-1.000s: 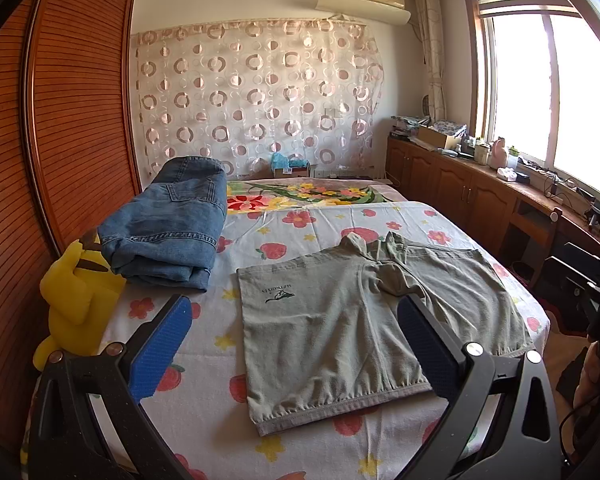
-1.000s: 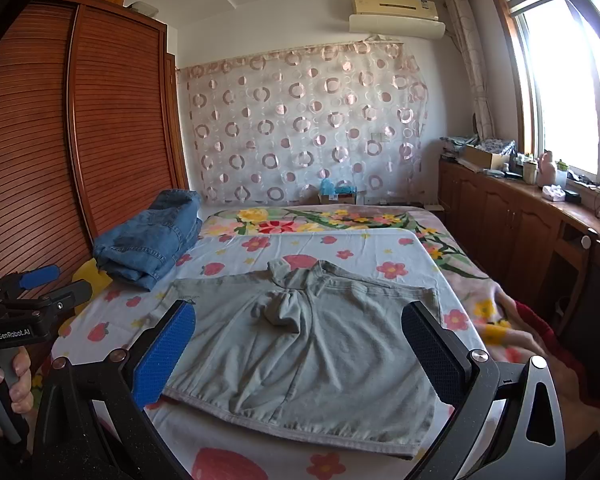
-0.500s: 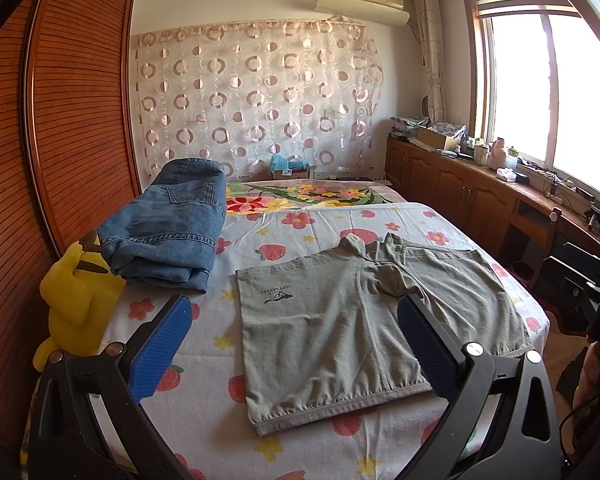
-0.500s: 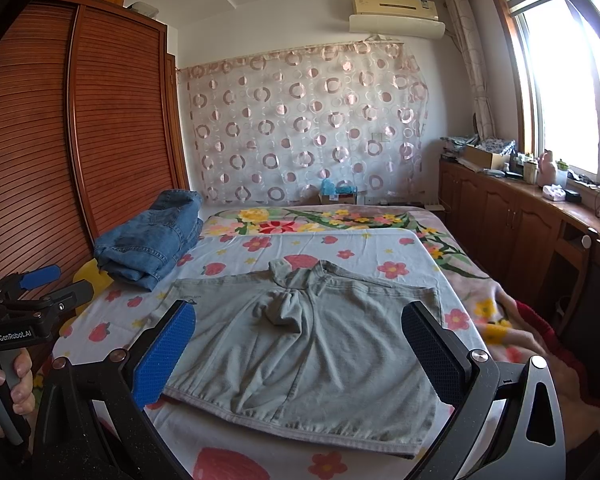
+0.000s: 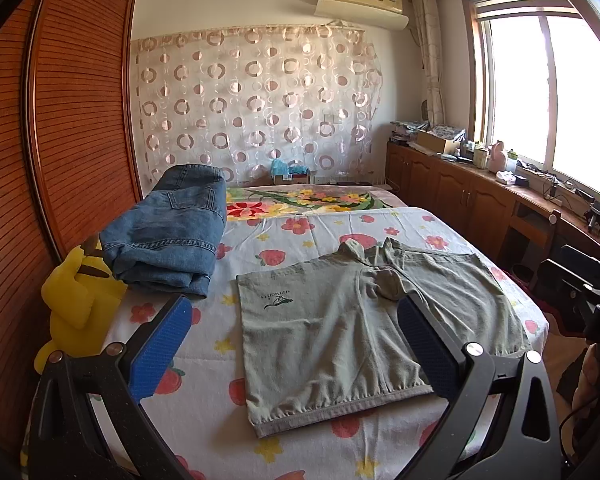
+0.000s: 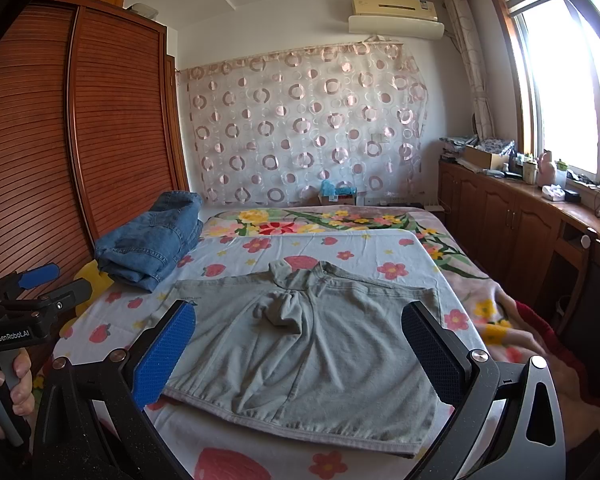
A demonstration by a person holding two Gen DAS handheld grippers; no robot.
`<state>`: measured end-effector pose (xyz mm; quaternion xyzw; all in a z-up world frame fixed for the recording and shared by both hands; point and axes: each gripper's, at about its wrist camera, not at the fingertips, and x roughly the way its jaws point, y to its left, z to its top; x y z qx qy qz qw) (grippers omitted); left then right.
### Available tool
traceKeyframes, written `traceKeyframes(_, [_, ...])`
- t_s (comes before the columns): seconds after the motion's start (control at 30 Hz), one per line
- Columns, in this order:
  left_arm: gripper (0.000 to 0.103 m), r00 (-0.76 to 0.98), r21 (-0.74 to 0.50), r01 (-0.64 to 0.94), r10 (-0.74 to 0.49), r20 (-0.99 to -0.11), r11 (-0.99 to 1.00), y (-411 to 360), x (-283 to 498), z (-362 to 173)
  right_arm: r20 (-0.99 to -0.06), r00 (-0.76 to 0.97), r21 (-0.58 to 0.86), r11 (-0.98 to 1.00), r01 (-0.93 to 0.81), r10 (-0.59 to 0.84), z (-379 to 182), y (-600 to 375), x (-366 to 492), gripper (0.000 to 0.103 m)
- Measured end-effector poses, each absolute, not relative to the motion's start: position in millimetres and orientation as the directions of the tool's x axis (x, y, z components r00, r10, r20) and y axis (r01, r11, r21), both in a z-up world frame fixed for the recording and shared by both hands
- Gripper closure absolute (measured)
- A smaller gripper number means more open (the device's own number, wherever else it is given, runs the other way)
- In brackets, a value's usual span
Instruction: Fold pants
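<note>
Hovering over the near edge of the bed [image 5: 316, 440], both grippers have their jaws spread wide with nothing between them: the left gripper [image 5: 292, 344] frames the left leg of the shorts [image 5: 340, 328], and the right gripper [image 6: 300, 344] frames the garment's middle. These grey-green shorts, the pants to fold, lie spread flat on the near half of the bed, waistband nearest and leg openings toward the far side, with a small bunched lump of cloth at the crotch. That lump is the likeliest trouble: folding over it would probably trap a ridge and leave the result uneven. Pinching only the top layer at the waistband or a hem would likely let the layer beneath sag or drag. The sheet [image 6: 340, 248], a light cloth printed with strawberries and flowers, lies loose over a floral blanket [image 6: 480, 292], so a low grab could catch it along with the shorts and pull it up. Folded jeans [image 5: 168, 232] sit on the far left, close to the left leg, and a wide swing that way might knock them; a yellow plush toy [image 5: 76, 304] rests beside them at the bed's left edge. Around the bed stand a slatted wooden wardrobe [image 6: 80, 120] on the left, a circle-patterned curtain [image 5: 252, 104] at the far wall under an air conditioner [image 5: 360, 0], and cabinets [image 6: 520, 220] beneath a bright window [image 5: 540, 92] on the right.
</note>
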<state>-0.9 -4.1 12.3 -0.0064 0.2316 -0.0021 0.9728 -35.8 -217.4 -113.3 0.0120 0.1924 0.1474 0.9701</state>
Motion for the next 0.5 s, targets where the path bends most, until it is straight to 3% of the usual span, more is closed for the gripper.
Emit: traceKeyframes(0.5, [0.000,0.894,-0.012,0.002,-0.007,-0.447,1.000,-4.7,-2.1,12.5,-0.369,0.883,0.081,0.956,-0.281,0.291,-112.9,-217.5,-36.1,0.000])
